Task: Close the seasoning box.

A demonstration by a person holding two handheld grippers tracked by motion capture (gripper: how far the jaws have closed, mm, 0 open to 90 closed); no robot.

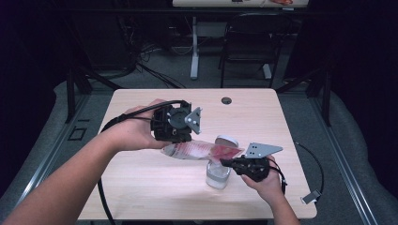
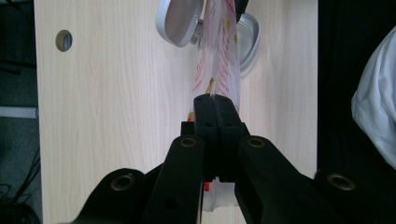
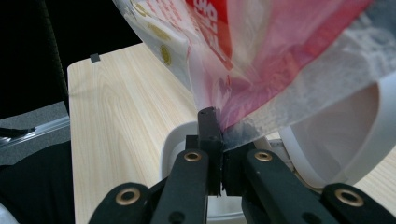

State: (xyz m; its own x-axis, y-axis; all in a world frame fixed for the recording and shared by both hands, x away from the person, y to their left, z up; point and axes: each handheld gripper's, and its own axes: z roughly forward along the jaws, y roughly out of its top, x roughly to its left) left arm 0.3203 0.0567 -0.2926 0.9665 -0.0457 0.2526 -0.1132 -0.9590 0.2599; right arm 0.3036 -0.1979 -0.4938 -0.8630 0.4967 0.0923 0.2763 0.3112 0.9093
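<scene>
Both claws are clenched on a crinkly clear-and-red plastic bag (image 1: 199, 151): left claw (image 1: 165, 140), right claw (image 1: 225, 162). It's stretched above a round lidded container (image 1: 218, 176) on the pale wood tabletop (image 1: 141, 183).

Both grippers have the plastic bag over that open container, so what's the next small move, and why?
Probably tilt the bag so its right end dips toward the container. The left gripper and right gripper are both shut on the bag, which lies nearly level above the container, with the lid hinged open.
</scene>
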